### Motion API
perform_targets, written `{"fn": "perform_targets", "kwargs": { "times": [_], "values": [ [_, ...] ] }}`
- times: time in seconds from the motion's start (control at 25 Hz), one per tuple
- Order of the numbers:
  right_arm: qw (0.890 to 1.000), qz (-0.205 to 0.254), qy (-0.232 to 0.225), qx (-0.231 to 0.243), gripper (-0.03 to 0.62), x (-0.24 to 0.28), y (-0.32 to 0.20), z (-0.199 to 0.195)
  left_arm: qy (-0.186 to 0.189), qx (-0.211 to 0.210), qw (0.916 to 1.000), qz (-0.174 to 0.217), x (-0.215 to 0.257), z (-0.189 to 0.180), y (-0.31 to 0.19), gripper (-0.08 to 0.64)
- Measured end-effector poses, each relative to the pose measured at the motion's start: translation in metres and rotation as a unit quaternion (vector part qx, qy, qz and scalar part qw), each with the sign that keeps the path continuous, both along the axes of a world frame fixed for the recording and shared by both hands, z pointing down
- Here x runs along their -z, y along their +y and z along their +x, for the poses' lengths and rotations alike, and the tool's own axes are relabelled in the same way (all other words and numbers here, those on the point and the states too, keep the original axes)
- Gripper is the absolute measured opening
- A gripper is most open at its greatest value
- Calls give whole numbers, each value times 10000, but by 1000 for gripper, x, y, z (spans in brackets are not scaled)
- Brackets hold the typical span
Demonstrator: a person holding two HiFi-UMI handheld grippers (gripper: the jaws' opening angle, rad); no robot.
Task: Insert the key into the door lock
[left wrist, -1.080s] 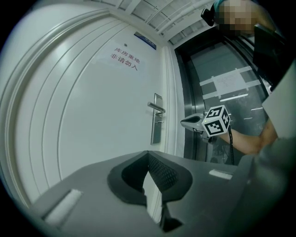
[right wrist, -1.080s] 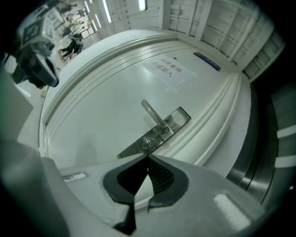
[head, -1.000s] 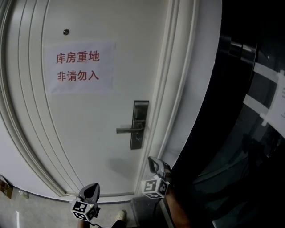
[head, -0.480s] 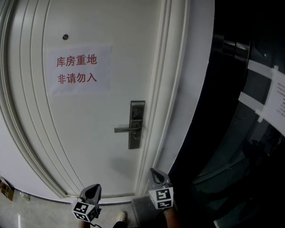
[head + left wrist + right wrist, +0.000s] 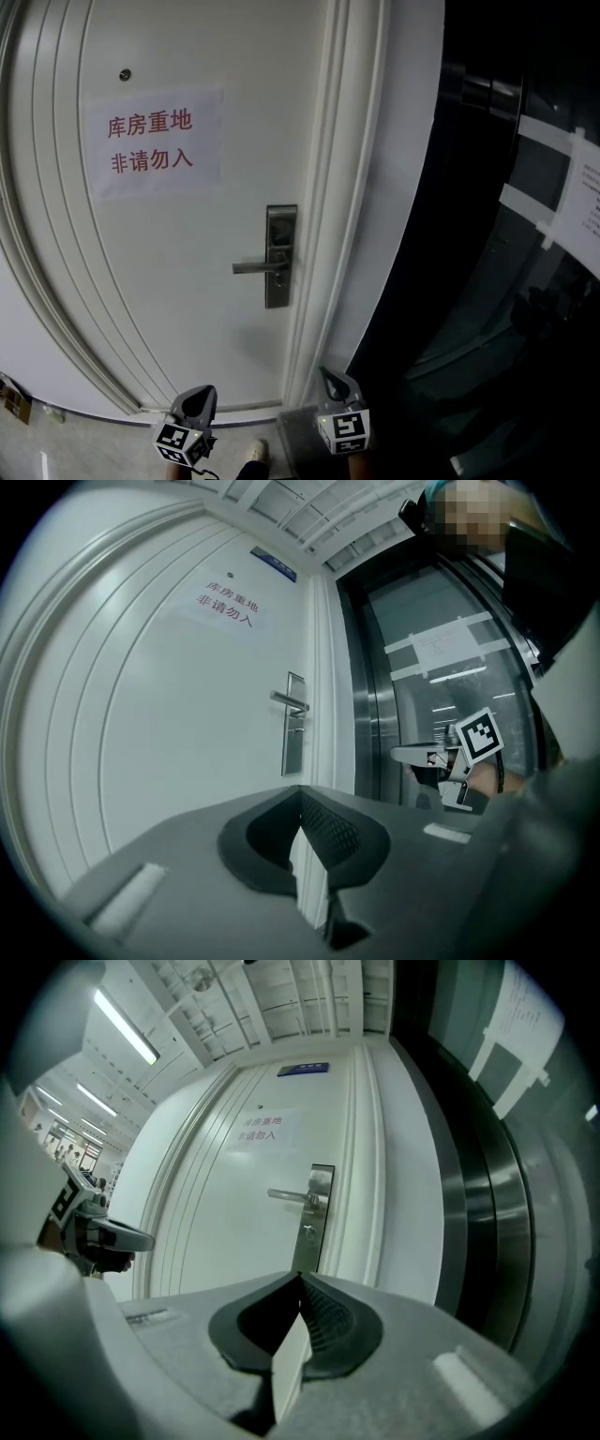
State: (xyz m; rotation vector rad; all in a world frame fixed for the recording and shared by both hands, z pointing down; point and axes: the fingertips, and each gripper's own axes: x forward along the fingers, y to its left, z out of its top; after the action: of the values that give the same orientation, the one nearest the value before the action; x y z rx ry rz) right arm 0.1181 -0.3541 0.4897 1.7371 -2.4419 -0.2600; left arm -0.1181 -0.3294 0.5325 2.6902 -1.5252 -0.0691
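The white door (image 5: 187,281) carries a steel lock plate (image 5: 279,255) with a lever handle (image 5: 255,267) pointing left. In the right gripper view the plate (image 5: 314,1215) stands straight ahead, with a small dark piece (image 5: 307,1232) just under the lever. My left gripper (image 5: 199,398) is at the bottom of the head view, shut, well short of the door. My right gripper (image 5: 333,382) hangs low by the door frame, also shut. No key shows between either pair of jaws (image 5: 300,791) (image 5: 300,1277).
A paper sign (image 5: 155,142) with red characters is taped to the door above the lock. Right of the white door frame (image 5: 375,187) stands a dark glass door (image 5: 506,234) with taped papers. A shoe (image 5: 251,455) shows on the floor below.
My right gripper has sunk toward the bottom edge of the head view and rolled, so its marker cube now faces the camera. The left gripper has barely shifted.
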Motion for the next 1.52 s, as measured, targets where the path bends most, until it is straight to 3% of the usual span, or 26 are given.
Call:
{"fn": "perform_targets", "kwargs": {
  "times": [0.64,1.52],
  "values": [
    [9994,-151,-315,88,2,-17,13,4,-79,-25,10000,30,2,6,2,3],
    [9991,-324,-203,199,-2,-29,13,-3,-112,29,9999,29,3,8,3,3]
  ]
}}
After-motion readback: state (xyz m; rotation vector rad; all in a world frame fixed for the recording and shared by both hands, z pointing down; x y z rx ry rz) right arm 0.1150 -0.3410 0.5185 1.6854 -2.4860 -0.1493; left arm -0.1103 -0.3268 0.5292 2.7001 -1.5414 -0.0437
